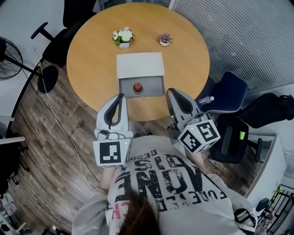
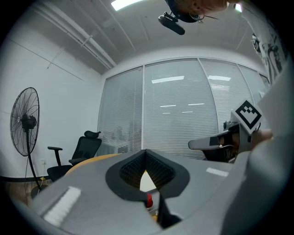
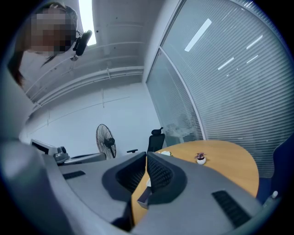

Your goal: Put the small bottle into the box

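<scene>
Jaws pinched together and empty, the left gripper (image 1: 121, 97) and right gripper (image 1: 171, 92) hover at the table (image 1: 92, 55) edge, near the open box (image 1: 156, 85), where the small bottle (image 1: 137, 87) stands upright inside. A careless nudge could jolt the box and topple it.

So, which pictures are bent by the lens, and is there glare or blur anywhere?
Head view: sharp, evenly lit, only soft shadows on the table. Left gripper view: strong fisheye with dark corners; the ceiling lamp is blown out and mirrored in the glass wall. Right gripper view: same fisheye, the blinds curve.
</scene>
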`<state>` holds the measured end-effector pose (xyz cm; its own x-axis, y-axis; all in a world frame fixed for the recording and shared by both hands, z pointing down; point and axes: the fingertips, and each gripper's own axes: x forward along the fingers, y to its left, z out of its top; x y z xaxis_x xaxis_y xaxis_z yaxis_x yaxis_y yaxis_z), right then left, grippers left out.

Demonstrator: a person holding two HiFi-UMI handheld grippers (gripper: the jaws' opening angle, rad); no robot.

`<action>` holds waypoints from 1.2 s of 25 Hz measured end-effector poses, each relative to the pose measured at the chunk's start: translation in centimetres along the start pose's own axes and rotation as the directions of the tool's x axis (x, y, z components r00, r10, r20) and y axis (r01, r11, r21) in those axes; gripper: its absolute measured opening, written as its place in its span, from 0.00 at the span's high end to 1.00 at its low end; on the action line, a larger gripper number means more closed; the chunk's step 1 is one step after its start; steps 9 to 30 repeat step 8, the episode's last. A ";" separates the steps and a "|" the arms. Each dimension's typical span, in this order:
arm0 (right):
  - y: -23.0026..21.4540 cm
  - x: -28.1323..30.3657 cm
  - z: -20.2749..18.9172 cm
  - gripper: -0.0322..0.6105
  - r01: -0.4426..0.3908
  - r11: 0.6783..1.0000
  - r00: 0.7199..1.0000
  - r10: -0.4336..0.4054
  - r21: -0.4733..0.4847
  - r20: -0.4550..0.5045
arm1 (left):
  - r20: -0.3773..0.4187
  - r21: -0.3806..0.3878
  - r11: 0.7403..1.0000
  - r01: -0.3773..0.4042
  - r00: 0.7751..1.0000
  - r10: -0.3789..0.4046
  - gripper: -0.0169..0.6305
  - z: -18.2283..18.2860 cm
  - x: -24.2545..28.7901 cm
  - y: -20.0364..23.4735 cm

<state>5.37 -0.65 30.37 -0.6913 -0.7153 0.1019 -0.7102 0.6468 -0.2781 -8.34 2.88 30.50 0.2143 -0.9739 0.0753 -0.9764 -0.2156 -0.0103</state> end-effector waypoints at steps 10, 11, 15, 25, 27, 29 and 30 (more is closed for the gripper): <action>0.0 -0.2 -0.4 0.93 -0.005 1.000 1.000 0.005 0.004 0.000 | 0.016 0.004 1.000 0.013 1.000 -0.013 0.96 0.1 -0.1 -0.5; 0.0 -0.2 -0.4 0.93 -0.005 1.000 1.000 0.005 0.004 0.000 | 0.016 0.004 1.000 0.013 1.000 -0.013 0.96 0.1 -0.1 -0.5; 0.0 -0.2 -0.4 0.93 -0.005 1.000 1.000 0.005 0.004 0.000 | 0.016 0.004 1.000 0.013 1.000 -0.013 0.96 0.1 -0.1 -0.5; 0.0 -0.2 -0.4 0.93 -0.005 1.000 1.000 0.005 0.004 0.000 | 0.016 0.004 1.000 0.013 1.000 -0.013 0.96 0.1 -0.1 -0.5; 0.0 -0.2 -0.4 0.93 -0.005 1.000 1.000 0.005 0.004 0.000 | 0.016 0.004 1.000 0.013 1.000 -0.013 0.96 0.1 -0.1 -0.5; 0.0 -0.2 -0.4 0.93 -0.005 1.000 1.000 0.005 0.004 0.000 | 0.016 0.004 1.000 0.013 1.000 -0.013 0.96 0.1 -0.1 -0.5; 0.0 -0.2 -0.4 0.93 -0.005 1.000 1.000 0.005 0.004 0.000 | 0.016 0.004 1.000 0.013 1.000 -0.013 0.96 0.1 -0.1 -0.5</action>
